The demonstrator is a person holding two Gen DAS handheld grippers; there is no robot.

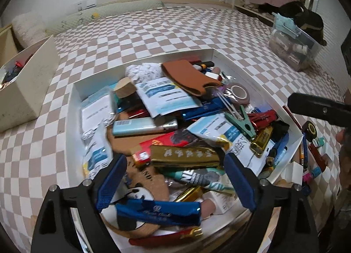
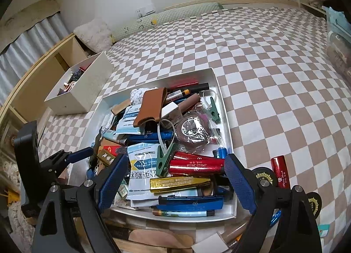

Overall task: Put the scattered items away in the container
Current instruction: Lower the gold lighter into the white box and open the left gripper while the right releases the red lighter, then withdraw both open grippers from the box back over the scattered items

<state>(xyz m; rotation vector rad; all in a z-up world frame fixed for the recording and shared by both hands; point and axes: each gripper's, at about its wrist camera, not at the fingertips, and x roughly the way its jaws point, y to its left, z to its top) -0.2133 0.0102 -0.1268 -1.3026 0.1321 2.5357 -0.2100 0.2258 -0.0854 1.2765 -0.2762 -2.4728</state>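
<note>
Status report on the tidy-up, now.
Left gripper open, empty, over white tray. Right gripper open, empty. Red tube outside tray on checkered bedspread. Nothing blocking.

Open left tool (image 1: 175, 183) above crammed tray (image 1: 140, 64)

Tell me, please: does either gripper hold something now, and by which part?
Nothing is held. The left gripper and the right gripper both stand open above the white tray.

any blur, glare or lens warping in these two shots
Left wrist view: strong fisheye bend in the checkered bedspread, dark corners, motion smear on the sachets at the white tray's left side. Right wrist view: same barrel warp, sharper overall, small glints on the red tube and gold bar; light is soft, shadows faint.
</note>
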